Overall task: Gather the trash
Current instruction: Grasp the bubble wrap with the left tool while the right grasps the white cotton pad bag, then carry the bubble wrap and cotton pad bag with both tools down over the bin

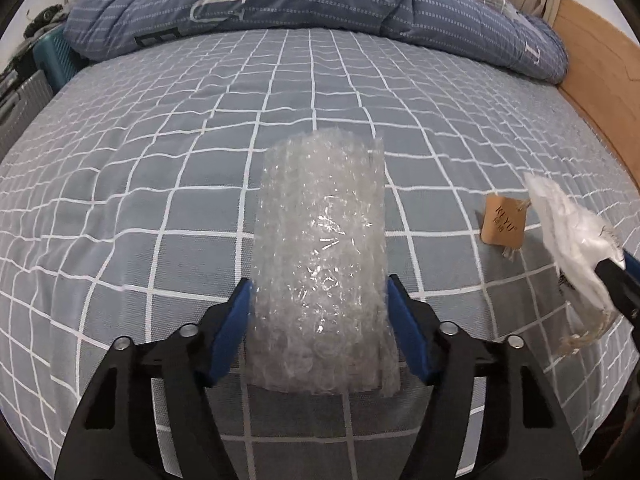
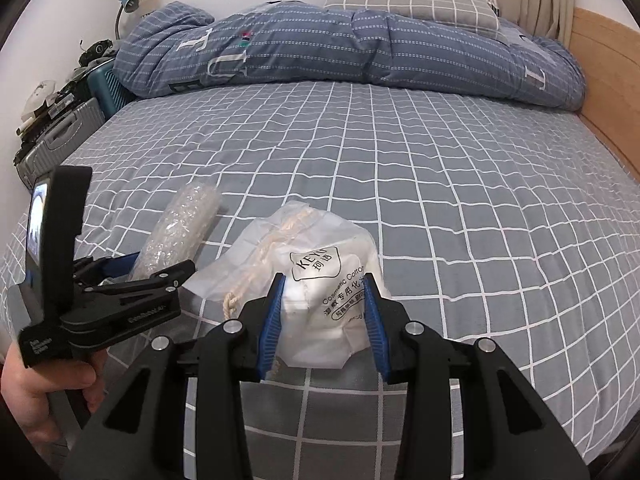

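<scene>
My left gripper (image 1: 320, 300) has its blue-padded jaws set on either side of a roll of clear bubble wrap (image 1: 320, 248), the pads right against its flanks; I cannot tell for certain whether they press it. The roll lies lengthwise on the bed, which is spread with a grey sheet checked in white lines (image 1: 200, 128). In the right wrist view the same roll (image 2: 180, 232) slants away from that gripper (image 2: 160, 268), whose black handle sits in my left hand (image 2: 44, 384) (a small screen stands up from its rear).

My right gripper (image 2: 325, 312) has its jaws clamped on a crumpled translucent white plastic bag printed with black lettering (image 2: 320, 280), a cream cord trailing at its lower left. The left wrist view shows that bag (image 1: 572, 236) at the right edge, raised off the sheet.

Just beside it, flat on the sheet, lies a small tan cardboard tag with printed text (image 1: 503, 222).

Farther off, a blue quilted duvet with pale dashed stripes (image 2: 340, 52) is bunched across the head of the bed, a grey checked pillow (image 2: 412, 0) behind it. A light wooden bed frame (image 2: 608, 92) runs along the right, and a grey hard-shell suitcase (image 2: 52, 140) stands at the left.
</scene>
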Motion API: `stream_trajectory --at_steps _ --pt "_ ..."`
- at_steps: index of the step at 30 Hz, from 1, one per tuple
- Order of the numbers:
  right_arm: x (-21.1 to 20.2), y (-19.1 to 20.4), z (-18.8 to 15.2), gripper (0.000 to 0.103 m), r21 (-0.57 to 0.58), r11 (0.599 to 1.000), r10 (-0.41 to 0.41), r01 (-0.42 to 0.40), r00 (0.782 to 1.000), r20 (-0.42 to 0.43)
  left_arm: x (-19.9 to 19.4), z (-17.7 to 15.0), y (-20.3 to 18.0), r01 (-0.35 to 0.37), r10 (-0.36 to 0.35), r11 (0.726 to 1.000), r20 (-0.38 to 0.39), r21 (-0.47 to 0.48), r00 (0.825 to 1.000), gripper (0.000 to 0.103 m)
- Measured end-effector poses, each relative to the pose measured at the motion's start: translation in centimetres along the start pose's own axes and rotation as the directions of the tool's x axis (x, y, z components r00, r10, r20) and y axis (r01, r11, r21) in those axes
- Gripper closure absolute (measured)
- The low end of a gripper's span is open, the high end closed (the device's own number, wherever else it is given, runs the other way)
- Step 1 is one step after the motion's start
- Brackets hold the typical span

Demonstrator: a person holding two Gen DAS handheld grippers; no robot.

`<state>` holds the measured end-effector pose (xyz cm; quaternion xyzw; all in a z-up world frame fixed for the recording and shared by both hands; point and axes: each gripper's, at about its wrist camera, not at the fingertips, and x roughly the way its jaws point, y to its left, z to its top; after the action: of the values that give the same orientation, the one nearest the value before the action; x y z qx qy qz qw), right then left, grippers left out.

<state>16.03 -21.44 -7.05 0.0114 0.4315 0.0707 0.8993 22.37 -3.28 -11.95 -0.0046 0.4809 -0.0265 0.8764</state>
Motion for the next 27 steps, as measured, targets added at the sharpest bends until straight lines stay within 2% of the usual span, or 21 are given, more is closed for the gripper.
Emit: stream_trajectory --at_steps 4,10,17,27 --pt "0.0 0.0 0.0 0.067 0.0 1.0 0.0 0.0 1.0 0.001 0.1 -0.1 -0.1 0.004 -0.004 1.0 0.0 0.009 1.0 0.059" --pt "-0.1 0.0 0.0 0.067 0.0 1.0 0.0 0.0 1.0 0.002 0.1 -0.1 0.3 0.017 -0.017 1.0 -0.004 0.002 1.0 0.07" --pt "-0.5 0.1 0.3 0.067 -0.002 1.0 -0.002 0.002 1.0 0.007 -0.7 0.1 0.5 0.029 -0.029 1.0 0.0 -0.01 1.0 0.071" --pt "-3.0 0.5 1.0 0.067 -0.006 1.0 -0.013 0.013 0.999 0.036 -4.0 0.6 0.6 0.035 -0.034 0.999 0.038 -0.017 0.999 0.071"
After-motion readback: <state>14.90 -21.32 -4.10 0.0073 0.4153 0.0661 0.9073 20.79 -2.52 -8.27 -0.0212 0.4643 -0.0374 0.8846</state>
